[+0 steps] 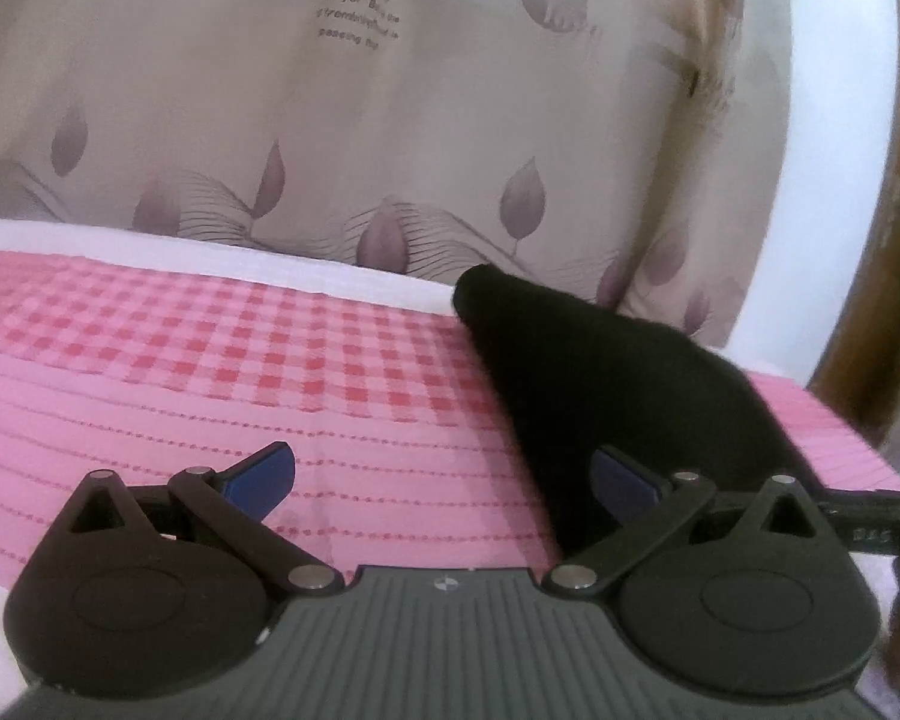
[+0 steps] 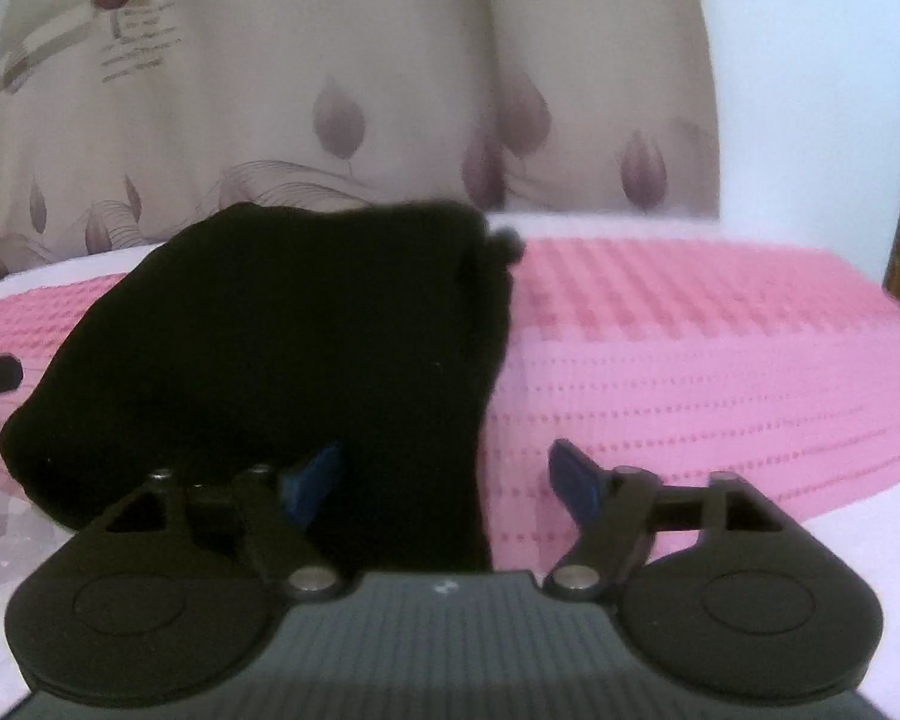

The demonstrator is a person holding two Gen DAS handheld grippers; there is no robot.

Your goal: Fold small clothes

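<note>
Right tool (image 2: 444,480) spread wide, black garment (image 2: 258,360) btwn prongs, ungripped, left tool (image 1: 444,480) released

Both wrist views look low and close across the pink cloth (image 1: 210,372) toward the curtain (image 1: 330,120), sharing both.

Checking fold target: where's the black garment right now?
The black garment lies on the pink cloth, left-of-centre in the right wrist view and right in the left wrist view, near the curtain.
</note>
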